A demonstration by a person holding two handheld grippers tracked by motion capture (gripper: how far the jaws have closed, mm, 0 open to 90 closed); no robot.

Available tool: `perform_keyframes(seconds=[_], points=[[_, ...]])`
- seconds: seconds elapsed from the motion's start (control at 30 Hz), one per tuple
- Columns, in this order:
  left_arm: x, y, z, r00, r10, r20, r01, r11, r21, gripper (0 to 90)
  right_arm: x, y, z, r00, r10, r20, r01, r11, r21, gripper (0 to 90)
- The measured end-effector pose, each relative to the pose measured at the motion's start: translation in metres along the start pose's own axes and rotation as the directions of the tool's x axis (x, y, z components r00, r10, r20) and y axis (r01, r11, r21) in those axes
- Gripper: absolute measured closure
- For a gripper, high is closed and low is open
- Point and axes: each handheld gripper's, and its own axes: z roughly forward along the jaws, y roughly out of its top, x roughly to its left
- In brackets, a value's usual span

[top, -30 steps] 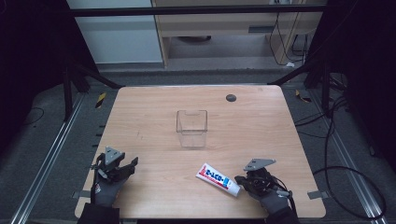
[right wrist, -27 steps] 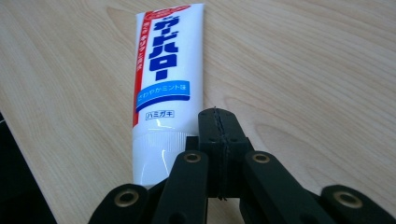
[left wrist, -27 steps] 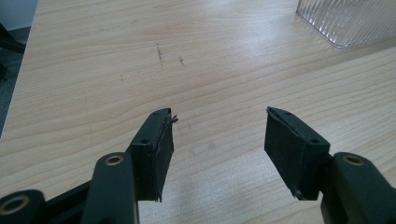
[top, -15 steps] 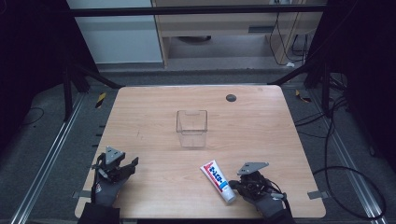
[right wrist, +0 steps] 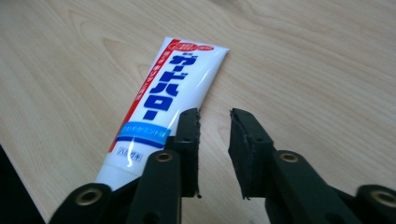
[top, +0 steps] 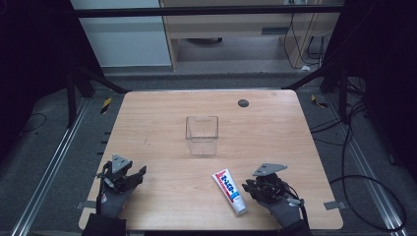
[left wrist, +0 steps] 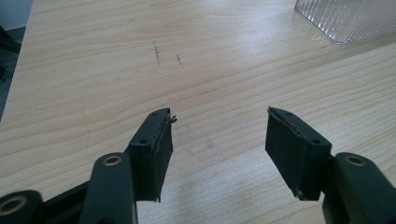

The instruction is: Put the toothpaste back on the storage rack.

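A white toothpaste tube (top: 228,191) with blue lettering lies flat near the table's front edge, cap end toward the front. My right gripper (top: 249,186) sits just right of it, low over the wood. In the right gripper view the tube (right wrist: 163,98) lies to the left of the jaws; my right gripper (right wrist: 215,135) is open by a narrow gap with bare wood between its jaws. My left gripper (top: 139,173) rests at the front left, and in its own view my left gripper (left wrist: 217,135) stands wide open over bare table.
A clear plastic box (top: 201,135) stands empty at the middle of the wooden table (top: 162,123); its corner (left wrist: 345,18) appears in the left gripper view. A dark round spot (top: 243,103) sits at the back right. Black frame bars and cables surround the table.
The toothpaste tube has turned, its cap end swinging toward the front edge. My right gripper has shifted slightly beside it. The left gripper has stayed put.
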Motion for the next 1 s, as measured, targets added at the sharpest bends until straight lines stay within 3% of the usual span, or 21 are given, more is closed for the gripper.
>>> perform_keyframes(seconds=[0.43,0.73,1.0], points=[[0.000,0.000,0.003,1.0000,0.006,0.000,-0.006,0.9999,0.016,39.1,0.006,0.034,-0.005,0.9983,0.039,0.044,-0.040,0.999,0.030,45.1],[-0.001,0.000,0.003,1.0000,0.009,-0.001,-0.009,0.9998,0.019,38.6,0.016,0.052,0.001,0.9982,0.019,0.057,-0.022,0.998,0.052,40.8],[-0.001,0.000,0.004,0.9999,0.010,-0.002,-0.010,0.9997,0.023,38.3,0.025,0.066,0.014,0.9982,0.016,0.057,-0.023,0.991,0.131,37.1]])
